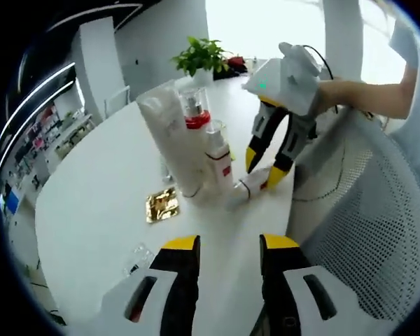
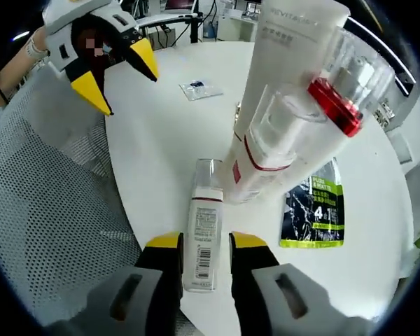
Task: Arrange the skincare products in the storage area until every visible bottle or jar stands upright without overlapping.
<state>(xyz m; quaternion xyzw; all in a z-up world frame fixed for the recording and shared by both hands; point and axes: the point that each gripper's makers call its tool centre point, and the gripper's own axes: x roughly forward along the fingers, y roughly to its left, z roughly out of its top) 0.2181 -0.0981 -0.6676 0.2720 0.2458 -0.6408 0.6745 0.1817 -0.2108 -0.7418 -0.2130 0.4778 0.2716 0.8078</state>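
Left gripper view: set low over the near edge of the round white table (image 1: 91, 203), facing across it toward the far edge with the potted plant (image 1: 199, 54), well back from the standing bottles (image 1: 189, 140). Right gripper view: set at the table's mesh-chair (image 2: 49, 210) edge, facing inward, very near the same bottles (image 2: 287, 126), looming large. Shared by both: the bottle cluster, the white tabletop, the mesh chair, and each view's opposite gripper.

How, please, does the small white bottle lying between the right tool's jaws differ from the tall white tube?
The small white bottle lies flat on the table; the tall white tube stands upright. The bottle is far shorter and slimmer than the tube. Both are white with printed labels.
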